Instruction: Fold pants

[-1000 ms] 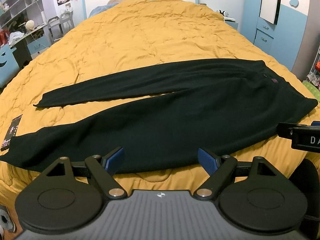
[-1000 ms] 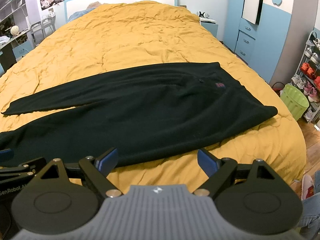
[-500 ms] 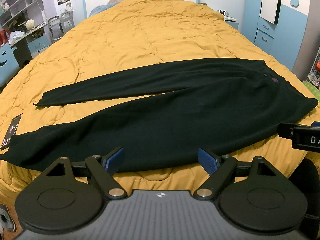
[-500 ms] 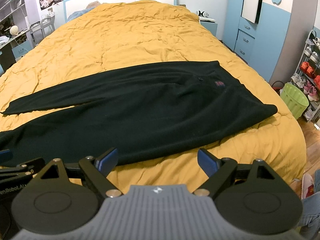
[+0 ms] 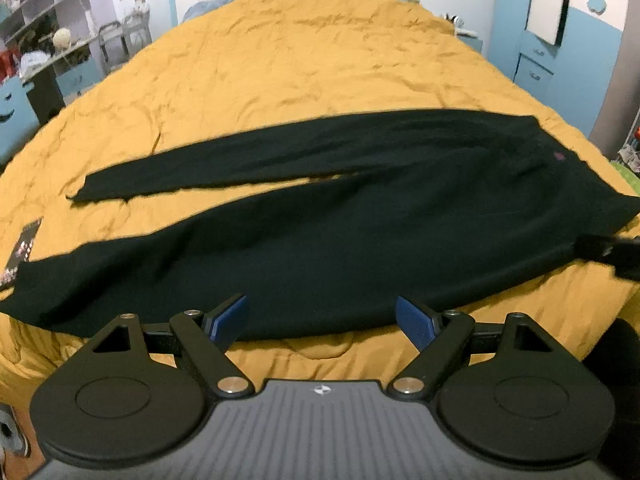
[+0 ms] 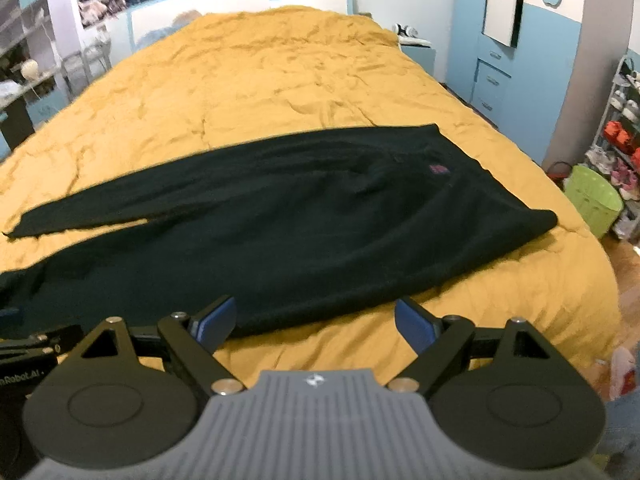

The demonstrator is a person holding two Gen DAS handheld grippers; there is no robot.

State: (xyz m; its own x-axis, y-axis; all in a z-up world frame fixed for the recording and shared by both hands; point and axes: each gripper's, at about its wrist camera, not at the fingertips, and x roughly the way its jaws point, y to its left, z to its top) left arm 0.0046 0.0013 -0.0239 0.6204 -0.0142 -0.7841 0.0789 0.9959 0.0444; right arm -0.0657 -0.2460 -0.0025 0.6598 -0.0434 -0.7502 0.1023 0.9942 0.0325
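Black pants point(image 5: 340, 232) lie flat across a yellow quilt, waist at the right, both legs stretching left and spread apart. They also show in the right wrist view point(image 6: 304, 220). My left gripper point(image 5: 320, 322) is open and empty, hovering over the near edge of the front leg. My right gripper point(image 6: 314, 322) is open and empty, just in front of the near edge of the pants toward the waist. The right gripper's tip shows at the right edge of the left wrist view point(image 5: 612, 250).
The bed point(image 6: 280, 76) fills most of both views. A dark tag or card point(image 5: 22, 248) lies on the quilt at the far left. A green basket point(image 6: 592, 196) and a shoe rack point(image 6: 620, 132) stand right of the bed; blue cabinets point(image 6: 496, 80) behind.
Both grippers have moved slightly forward and down toward the pants, with motion blur now. The pants have not moved. Both grippers stay open.
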